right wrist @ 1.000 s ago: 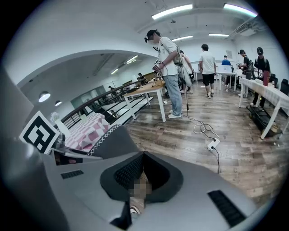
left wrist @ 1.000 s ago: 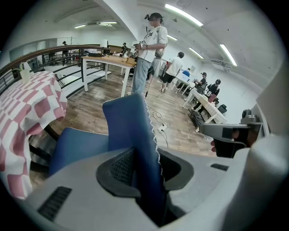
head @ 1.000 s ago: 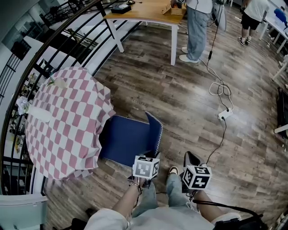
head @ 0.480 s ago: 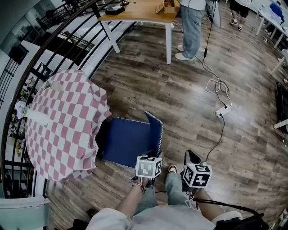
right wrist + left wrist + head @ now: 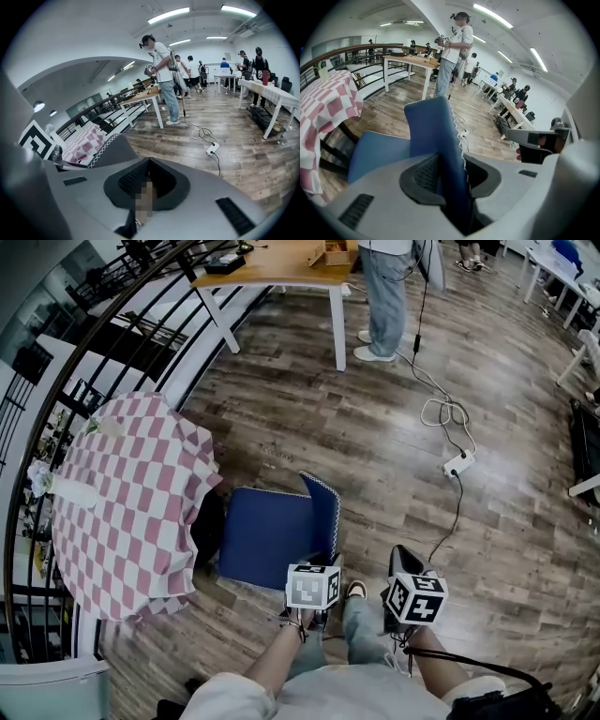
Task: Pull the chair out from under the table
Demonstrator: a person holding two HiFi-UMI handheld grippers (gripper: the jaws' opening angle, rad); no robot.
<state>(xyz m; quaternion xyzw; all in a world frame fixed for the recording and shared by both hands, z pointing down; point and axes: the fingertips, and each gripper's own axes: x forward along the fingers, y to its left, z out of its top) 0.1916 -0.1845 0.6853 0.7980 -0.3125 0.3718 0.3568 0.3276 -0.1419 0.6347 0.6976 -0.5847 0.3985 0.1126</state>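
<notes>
Chair (image 5: 267, 535) stands on the floor (image 5: 375, 446) just beside the checked bench's (image 5: 131, 512) edge, its upright back clamped in the left gripper's (image 5: 322, 563) jaws, while the right gripper's (image 5: 401, 559) jaws are closed on nothing.

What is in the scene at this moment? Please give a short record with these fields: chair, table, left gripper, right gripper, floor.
chair: blue, seat mostly out from the table's cloth
table: round, pink and white checked cloth
left gripper: shut on the chair's backrest
right gripper: jaws together, apart from the chair
floor: wood planks, white power strip with a cable
</notes>
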